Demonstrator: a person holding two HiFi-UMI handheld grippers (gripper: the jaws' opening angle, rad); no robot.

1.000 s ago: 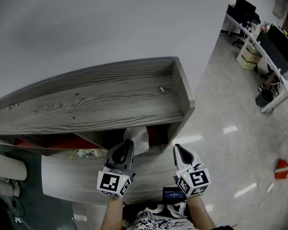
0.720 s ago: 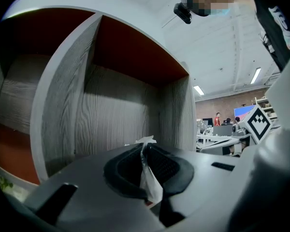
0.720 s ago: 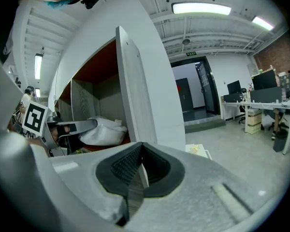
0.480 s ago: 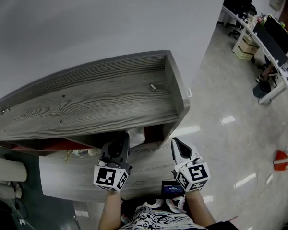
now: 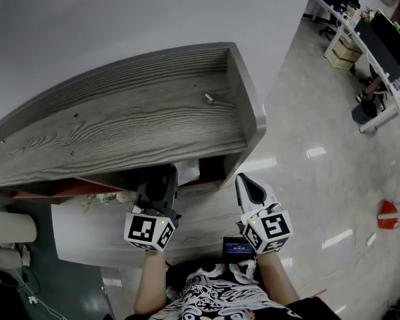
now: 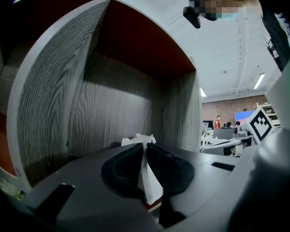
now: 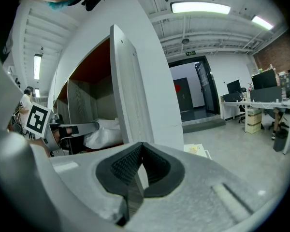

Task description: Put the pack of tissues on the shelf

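Observation:
The white pack of tissues (image 5: 187, 172) lies in the red-lined compartment under the grey wood shelf's top board (image 5: 120, 125), mostly hidden by that board. My left gripper (image 5: 167, 176) points level into the compartment and is shut on the pack's thin white wrapper edge (image 6: 148, 178). The rest of the pack (image 6: 137, 139) shows just past the left gripper's tips (image 6: 145, 146), in front of the compartment's back wall (image 6: 111, 110). My right gripper (image 5: 244, 181) hangs outside the shelf's right side panel (image 7: 135, 95), shut and empty (image 7: 141, 146). From there the pack (image 7: 105, 132) is visible inside.
A lower grey board (image 5: 87, 235) juts out below the compartment. A small metal piece (image 5: 209, 99) lies on the top board. The shiny floor at right holds a red object (image 5: 387, 215); desks with monitors (image 5: 380, 39) stand far right. A small screen (image 5: 239, 249) sits at the person's waist.
The head view has tilted, so the shelf sits higher in the picture. Less of the pack shows under the top board. Both grippers keep about the same places and stay shut.

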